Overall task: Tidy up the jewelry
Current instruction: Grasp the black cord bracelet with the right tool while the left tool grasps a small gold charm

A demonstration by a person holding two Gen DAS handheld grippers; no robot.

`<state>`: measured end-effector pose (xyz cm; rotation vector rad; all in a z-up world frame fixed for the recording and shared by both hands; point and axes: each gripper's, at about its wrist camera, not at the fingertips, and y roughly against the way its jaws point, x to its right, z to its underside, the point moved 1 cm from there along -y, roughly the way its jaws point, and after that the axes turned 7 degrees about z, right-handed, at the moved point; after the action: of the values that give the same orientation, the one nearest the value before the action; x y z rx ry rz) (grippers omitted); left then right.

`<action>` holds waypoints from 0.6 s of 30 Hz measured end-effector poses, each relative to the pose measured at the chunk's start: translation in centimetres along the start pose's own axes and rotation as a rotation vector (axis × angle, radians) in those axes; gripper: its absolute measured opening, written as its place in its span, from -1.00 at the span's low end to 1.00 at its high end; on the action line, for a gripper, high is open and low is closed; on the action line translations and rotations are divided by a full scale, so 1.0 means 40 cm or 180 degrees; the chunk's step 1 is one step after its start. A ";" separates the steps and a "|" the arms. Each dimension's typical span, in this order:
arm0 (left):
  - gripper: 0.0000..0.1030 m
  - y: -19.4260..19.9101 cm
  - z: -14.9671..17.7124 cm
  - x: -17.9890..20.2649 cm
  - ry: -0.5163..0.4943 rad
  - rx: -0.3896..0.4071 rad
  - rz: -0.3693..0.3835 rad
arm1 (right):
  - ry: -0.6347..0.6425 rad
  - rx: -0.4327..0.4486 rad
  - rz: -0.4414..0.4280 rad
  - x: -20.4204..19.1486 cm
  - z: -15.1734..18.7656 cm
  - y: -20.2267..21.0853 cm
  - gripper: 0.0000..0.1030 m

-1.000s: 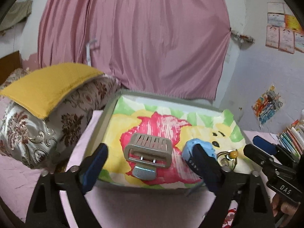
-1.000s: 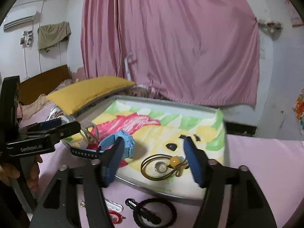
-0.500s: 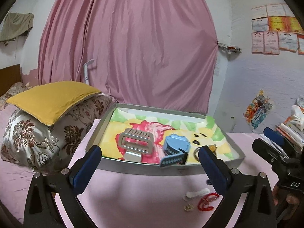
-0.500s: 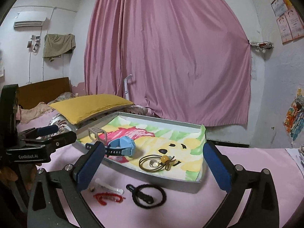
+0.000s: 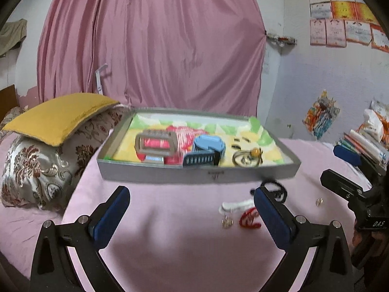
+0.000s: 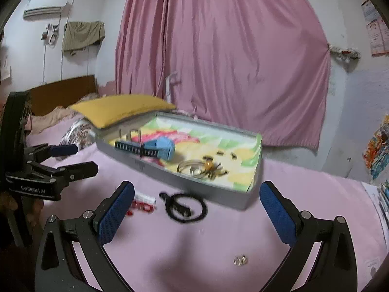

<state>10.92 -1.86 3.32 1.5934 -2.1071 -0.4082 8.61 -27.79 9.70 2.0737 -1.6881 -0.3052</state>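
Both hand-held grippers, left (image 5: 190, 209) and right (image 6: 197, 203), hover wide apart and empty above the bed (image 5: 170, 231), probably choosing among loose jewelry (image 5: 248, 215) near the tray (image 5: 194, 174).

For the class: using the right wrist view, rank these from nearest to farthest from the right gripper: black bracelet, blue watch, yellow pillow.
1. Black bracelet: on the pink sheet, outside the tray.
2. Blue watch: inside the tray, left part.
3. Yellow pillow: behind the tray, far left.
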 end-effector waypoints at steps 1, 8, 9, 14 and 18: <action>0.99 -0.002 0.005 0.000 0.0010 -0.0033 0.0004 | 0.0001 -0.0040 -0.0020 0.000 0.006 -0.005 0.96; 0.98 -0.028 0.031 0.002 0.0067 -0.0337 0.0107 | -0.0003 -0.0380 -0.0170 0.003 0.030 -0.050 0.95; 0.98 -0.032 0.034 0.005 0.0062 -0.0378 0.0127 | 0.0010 -0.0424 -0.0173 0.003 0.032 -0.057 0.94; 0.73 -0.050 0.045 0.018 0.0019 -0.0542 0.0270 | 0.0091 -0.0626 -0.0236 -0.003 0.036 -0.087 0.44; 0.47 -0.066 0.046 0.032 -0.0036 -0.0641 0.0350 | 0.0117 -0.0782 -0.0277 -0.001 0.035 -0.115 0.04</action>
<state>11.84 -3.92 0.68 1.3579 -2.0777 -0.5732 11.99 -27.34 6.31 1.9606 -1.4612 -0.4741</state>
